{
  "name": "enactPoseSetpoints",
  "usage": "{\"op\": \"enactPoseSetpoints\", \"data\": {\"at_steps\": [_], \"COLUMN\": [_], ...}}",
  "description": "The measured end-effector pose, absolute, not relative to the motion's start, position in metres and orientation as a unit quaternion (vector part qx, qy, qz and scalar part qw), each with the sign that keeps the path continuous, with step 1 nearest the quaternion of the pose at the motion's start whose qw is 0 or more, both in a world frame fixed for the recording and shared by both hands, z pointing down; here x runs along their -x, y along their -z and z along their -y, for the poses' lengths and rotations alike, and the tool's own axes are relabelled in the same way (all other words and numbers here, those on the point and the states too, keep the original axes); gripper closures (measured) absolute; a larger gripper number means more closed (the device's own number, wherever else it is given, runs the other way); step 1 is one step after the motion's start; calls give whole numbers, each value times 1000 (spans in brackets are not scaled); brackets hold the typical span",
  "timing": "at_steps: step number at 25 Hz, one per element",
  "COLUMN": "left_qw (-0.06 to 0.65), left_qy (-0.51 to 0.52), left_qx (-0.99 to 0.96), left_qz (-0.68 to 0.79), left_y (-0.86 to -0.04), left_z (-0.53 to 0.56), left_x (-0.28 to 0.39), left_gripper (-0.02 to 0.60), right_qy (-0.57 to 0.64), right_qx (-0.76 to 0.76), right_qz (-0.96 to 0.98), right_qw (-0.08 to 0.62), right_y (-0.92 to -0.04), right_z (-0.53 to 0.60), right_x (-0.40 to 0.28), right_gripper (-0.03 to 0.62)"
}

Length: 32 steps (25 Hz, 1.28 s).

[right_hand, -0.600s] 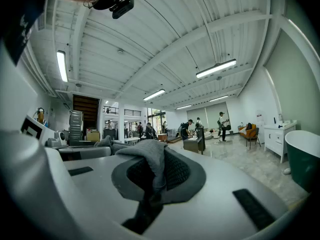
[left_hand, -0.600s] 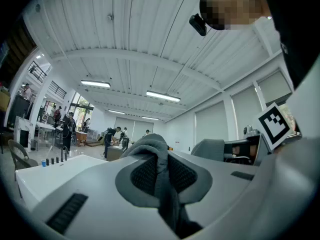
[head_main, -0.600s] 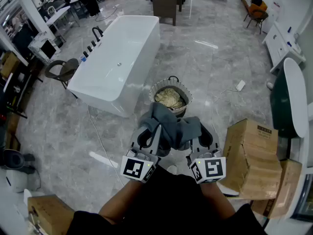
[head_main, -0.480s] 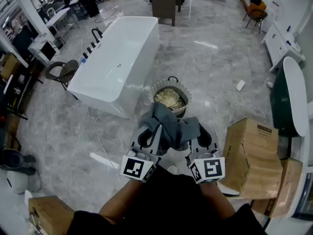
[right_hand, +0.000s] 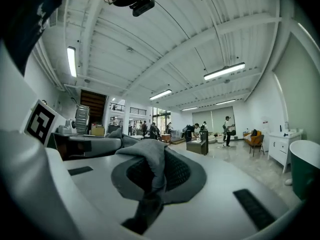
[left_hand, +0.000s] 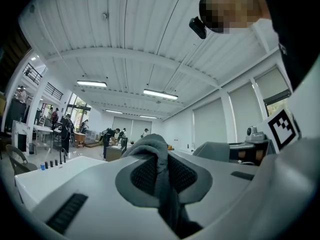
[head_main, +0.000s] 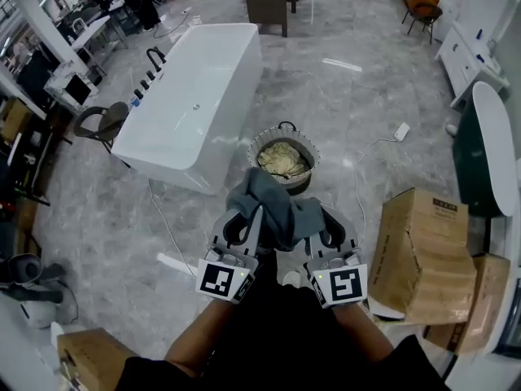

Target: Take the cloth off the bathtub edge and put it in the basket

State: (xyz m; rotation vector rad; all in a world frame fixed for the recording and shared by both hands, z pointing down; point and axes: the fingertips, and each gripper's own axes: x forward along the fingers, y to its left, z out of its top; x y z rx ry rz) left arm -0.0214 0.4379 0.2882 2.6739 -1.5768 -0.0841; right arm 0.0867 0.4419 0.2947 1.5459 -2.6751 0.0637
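Note:
A grey cloth hangs bunched between my two grippers, held level in front of me. My left gripper is shut on one part of the cloth, which is pinched between its jaws. My right gripper is shut on another part of the cloth. Just beyond them on the floor stands a round basket with pale fabric inside. The white bathtub lies further off to the left; its edge shows low at the left of the left gripper view as the bathtub.
Cardboard boxes stand at my right, another box at lower left. A white cable runs across the marble floor. A dark green tub sits at the right edge, a grey chair left of the bathtub.
The view has shifted slightly forward and the grippers with the cloth sit a little closer to the basket. Both grips are unchanged.

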Motion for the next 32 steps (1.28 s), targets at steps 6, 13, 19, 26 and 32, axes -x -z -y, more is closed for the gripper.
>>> {"op": "enactPoseSetpoints", "data": {"at_steps": [6,13,19,26,32], "left_qw": [24,49,44,45,39], "left_qy": [28,35,30,26,35], "left_qx": [-857,-861,-858,-865,-863], "left_qz": [514,504,510,499,503], "left_y": [-299,-300,-305,-295,-293], "left_z": [-403,-355,-295,-234,-187], "left_x": [37,51,71,84,109], "left_gripper": [535,535,537,535,537], "right_qy": [-46,-45,-38,-41,-32], "right_qx": [-501,-514,-517,-534,-548], "right_qz": [864,856,854,843,834], "right_qw": [21,31,38,41,52], "right_y": [-304,-308,-315,-297,-290], "right_z": [-407,-360,-296,-230,-183], "right_x": [-74,-58,-40,-27,-12], "right_gripper": [556,556,556,556,556]}}
